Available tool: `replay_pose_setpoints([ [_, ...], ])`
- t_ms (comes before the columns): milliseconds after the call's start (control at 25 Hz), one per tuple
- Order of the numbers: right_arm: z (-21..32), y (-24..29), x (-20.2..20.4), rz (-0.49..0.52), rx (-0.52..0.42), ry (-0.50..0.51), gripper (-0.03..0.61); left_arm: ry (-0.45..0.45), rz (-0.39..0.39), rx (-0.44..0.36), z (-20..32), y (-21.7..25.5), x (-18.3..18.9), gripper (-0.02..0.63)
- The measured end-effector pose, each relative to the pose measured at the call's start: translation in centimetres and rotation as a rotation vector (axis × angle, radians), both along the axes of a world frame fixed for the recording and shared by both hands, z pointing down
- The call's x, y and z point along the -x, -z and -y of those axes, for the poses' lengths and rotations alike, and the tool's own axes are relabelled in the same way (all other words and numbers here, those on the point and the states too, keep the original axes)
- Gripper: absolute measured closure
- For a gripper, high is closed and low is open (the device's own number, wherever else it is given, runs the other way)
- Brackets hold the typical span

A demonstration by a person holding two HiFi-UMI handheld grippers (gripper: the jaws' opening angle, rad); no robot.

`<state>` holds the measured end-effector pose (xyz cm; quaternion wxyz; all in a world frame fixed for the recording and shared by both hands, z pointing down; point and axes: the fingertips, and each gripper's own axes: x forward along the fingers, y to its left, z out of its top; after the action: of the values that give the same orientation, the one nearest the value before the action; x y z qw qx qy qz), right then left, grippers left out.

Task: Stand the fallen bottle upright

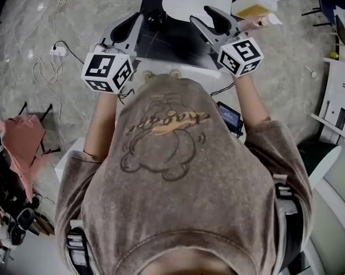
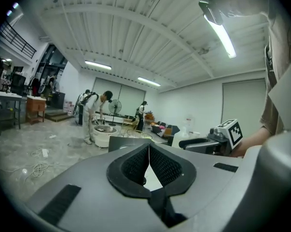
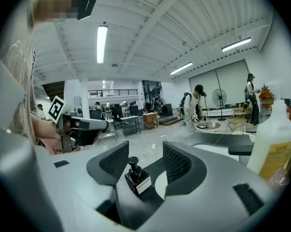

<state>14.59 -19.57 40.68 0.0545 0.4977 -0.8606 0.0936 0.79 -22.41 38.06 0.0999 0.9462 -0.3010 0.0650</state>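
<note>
A small black pump bottle stands upright on the dark tabletop; from the head camera it shows as a dark shape. My right gripper is open. The bottle shows in the gap between its fingers, a little beyond them and clear of both pads. From the head camera the right gripper points at the bottle from the right. My left gripper is shut with nothing in it, and it hangs to the left of the bottle.
A large pale bottle of yellow liquid stands at the right. Cables and a power strip lie on the floor at the left. A pink cloth hangs at the far left. Several people work in the background.
</note>
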Motion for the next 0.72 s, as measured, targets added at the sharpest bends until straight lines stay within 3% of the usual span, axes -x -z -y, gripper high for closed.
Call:
replay_pose_setpoints([
  [360,-2.8,1.4,-1.0,0.01,-0.005,-0.077,0.413,-0.043,-0.04,-0.021,0.0,1.2,-1.5,0.594],
  [720,-3.3,1.1,-0.2,-0.024,-0.041,-0.103,0.576,-0.051,-0.034,-0.045,-0.5,-0.1,-2.0,0.595],
])
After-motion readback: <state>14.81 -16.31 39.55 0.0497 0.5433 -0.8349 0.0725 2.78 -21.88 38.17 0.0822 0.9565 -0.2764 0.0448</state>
